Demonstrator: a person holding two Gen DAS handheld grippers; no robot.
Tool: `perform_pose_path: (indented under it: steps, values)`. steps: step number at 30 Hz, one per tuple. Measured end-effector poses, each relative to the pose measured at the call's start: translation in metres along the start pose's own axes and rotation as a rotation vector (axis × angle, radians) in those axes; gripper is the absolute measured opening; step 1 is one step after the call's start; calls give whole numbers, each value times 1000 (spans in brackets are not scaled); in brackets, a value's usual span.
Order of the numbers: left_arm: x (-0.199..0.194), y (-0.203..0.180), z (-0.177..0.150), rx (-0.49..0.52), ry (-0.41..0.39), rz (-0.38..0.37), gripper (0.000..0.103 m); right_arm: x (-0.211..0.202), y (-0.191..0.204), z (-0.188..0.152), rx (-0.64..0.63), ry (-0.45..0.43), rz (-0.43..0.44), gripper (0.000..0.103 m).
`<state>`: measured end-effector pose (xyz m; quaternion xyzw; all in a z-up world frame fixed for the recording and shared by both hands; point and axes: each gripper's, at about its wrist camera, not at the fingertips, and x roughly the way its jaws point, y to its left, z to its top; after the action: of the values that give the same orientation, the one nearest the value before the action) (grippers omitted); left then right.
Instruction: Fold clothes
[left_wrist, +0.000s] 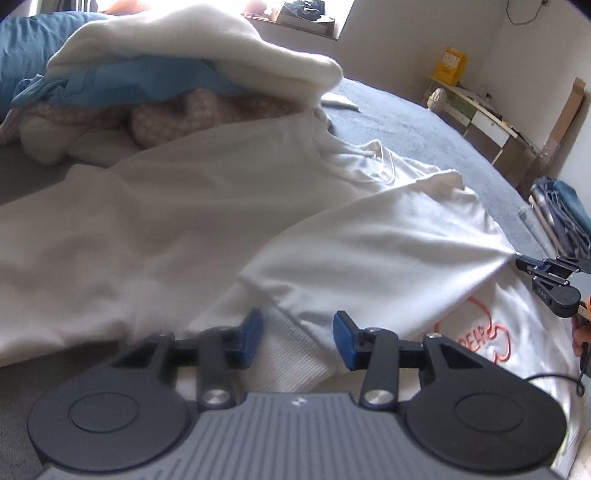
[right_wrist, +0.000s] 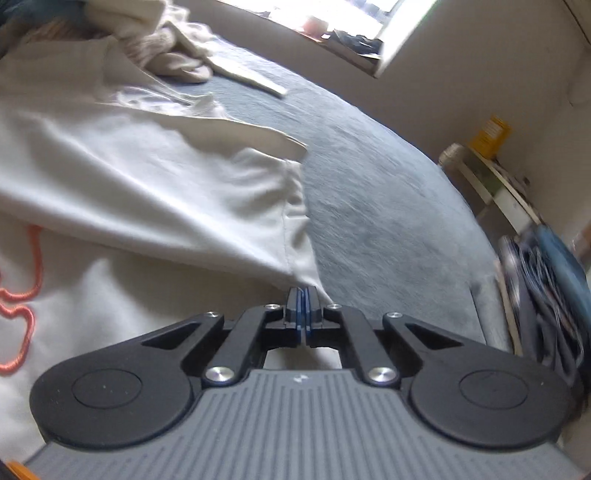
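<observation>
A white sweatshirt (left_wrist: 221, 221) with an orange embroidered print (left_wrist: 480, 332) lies spread across the grey bed. My left gripper (left_wrist: 297, 336) is open low over its near edge. The ribbed cuff (left_wrist: 295, 358) lies between the blue pads, and neither pad visibly presses on it. My right gripper (right_wrist: 303, 295) is shut on a corner of the sweatshirt (right_wrist: 147, 192), and the fabric runs taut from its pads. In the left wrist view the right gripper (left_wrist: 519, 263) pinches that stretched corner at the right. The orange print (right_wrist: 18, 295) shows at the left edge of the right wrist view.
A heap of clothes (left_wrist: 166, 74), white, blue and checkered, sits at the back left. Bare grey bedcover (right_wrist: 388, 184) stretches to the right. Beyond the bed's edge stand a low shelf (left_wrist: 480, 110) with a yellow box (left_wrist: 450, 66) and stacked denim (left_wrist: 565, 206).
</observation>
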<state>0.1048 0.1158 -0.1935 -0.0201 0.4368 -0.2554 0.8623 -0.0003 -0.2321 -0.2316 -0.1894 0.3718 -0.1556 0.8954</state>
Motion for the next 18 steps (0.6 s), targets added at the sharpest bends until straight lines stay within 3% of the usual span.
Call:
perform_pose_path:
  steps: [6, 9, 13, 18]
  values:
    - [1, -3, -2, 21, 10, -3, 43, 3, -11, -20, -42, 34, 10, 0]
    - [0, -1, -3, 12, 12, -12, 43, -14, -38, -13, 95, 36, 89, 0]
    - [0, -1, -4, 1, 14, -9, 43, -32, -62, 12, 243, -66, 199, 1]
    - [-2, -3, -5, -13, 9, 0, 44, 5, -55, 43, 291, -80, 325, 1]
